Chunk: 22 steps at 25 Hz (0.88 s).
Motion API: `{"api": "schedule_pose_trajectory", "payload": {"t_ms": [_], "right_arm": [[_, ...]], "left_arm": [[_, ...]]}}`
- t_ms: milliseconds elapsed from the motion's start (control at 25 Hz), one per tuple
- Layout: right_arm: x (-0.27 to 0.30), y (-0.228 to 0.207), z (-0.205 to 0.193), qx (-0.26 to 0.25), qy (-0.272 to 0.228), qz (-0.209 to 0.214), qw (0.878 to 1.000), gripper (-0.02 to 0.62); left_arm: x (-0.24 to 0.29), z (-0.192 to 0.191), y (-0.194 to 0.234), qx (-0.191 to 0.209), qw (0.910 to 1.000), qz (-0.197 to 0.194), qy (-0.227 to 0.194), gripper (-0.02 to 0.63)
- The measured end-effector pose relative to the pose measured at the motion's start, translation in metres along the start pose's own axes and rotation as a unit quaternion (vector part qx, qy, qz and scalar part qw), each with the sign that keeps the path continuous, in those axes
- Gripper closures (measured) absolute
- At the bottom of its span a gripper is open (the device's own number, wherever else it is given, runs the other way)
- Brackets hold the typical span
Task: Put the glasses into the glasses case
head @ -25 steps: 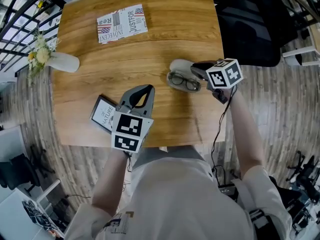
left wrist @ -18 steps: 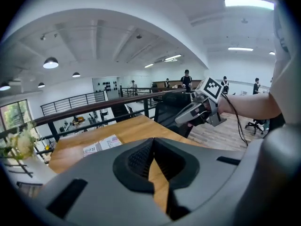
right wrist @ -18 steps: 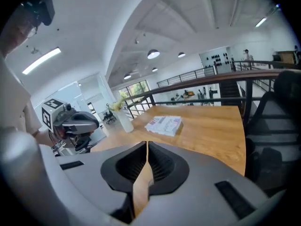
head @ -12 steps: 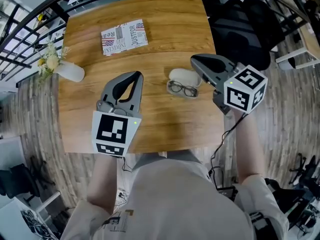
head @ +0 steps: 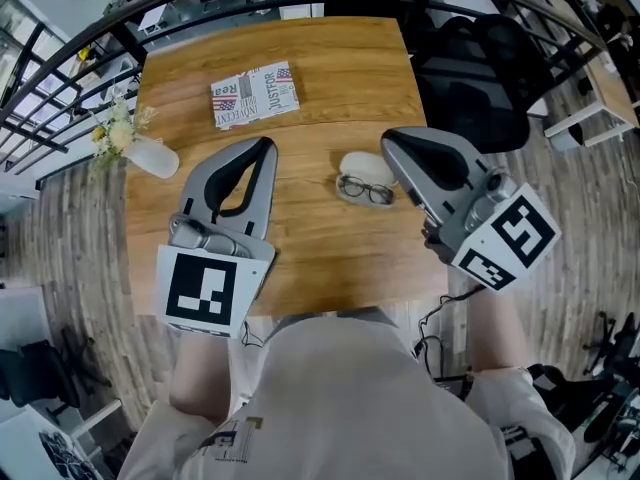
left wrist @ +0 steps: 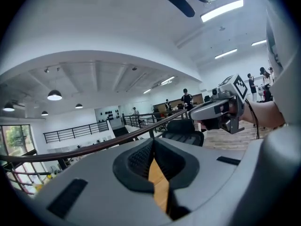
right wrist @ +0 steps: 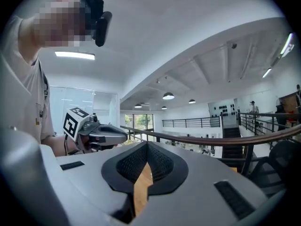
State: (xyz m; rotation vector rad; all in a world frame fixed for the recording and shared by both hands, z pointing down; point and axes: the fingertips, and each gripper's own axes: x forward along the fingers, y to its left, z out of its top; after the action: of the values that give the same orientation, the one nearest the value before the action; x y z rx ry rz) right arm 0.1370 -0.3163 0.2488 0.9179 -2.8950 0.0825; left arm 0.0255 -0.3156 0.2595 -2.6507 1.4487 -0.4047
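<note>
The black-rimmed glasses (head: 365,190) lie with arms folded on the brown wooden surface (head: 330,58), touching the near edge of the pale grey oval glasses case (head: 370,165) and lying outside it; neither gripper touches the glasses or the case. The grey left gripper (head: 262,148) is held in the air to the left of the case, its jaws clenched tip to tip with nothing between them; its own view shows only a thin wedge of the wooden surface below the meeting pads. The grey right gripper (head: 392,140) is held just right of the case and above it, its jaws likewise clenched and empty. Each gripper shows in the other's view, held at about the same height. Beyond the case and to its left lies a flat booklet printed with flags and lettering (head: 256,93); far left of the case a white vase (head: 155,156) lies at the surface's edge with pale flowers (head: 118,133); a black chair (head: 470,68) stands beyond the case to its right.
</note>
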Motion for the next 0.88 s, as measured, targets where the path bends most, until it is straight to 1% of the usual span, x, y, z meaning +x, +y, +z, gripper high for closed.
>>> {"api": "schedule_pose_trajectory", "payload": {"t_ms": [120,320,480,600,760,880], "right_arm": [[-0.005,0.013,0.009,-0.021,-0.010,-0.018,1.000,0.569],[-0.024,0.034,0.016,-0.048,-0.027,-0.081,0.995,0.569],[-0.039,0.051,0.018,-0.031,-0.045,-0.094,0.994,0.569],[-0.052,0.059,0.017,-0.013,-0.051,-0.099,0.994,0.569],[-0.059,0.061,0.006,-0.001,-0.041,-0.116,0.992,0.569],[-0.063,0.058,-0.007,-0.025,-0.015,-0.143,0.989,0.569]], "left_arm": [[-0.013,0.010,0.001,0.014,0.9998,0.005,-0.011,0.589],[-0.035,0.010,-0.005,0.011,0.9998,0.002,-0.015,0.589],[-0.049,0.005,-0.006,0.018,0.9998,0.003,-0.012,0.589],[-0.057,-0.002,-0.012,0.021,0.9997,-0.006,-0.009,0.589],[-0.059,-0.017,-0.017,0.032,0.9994,-0.007,0.013,0.589],[-0.058,-0.026,-0.025,0.038,0.9990,-0.011,0.019,0.589]]}}
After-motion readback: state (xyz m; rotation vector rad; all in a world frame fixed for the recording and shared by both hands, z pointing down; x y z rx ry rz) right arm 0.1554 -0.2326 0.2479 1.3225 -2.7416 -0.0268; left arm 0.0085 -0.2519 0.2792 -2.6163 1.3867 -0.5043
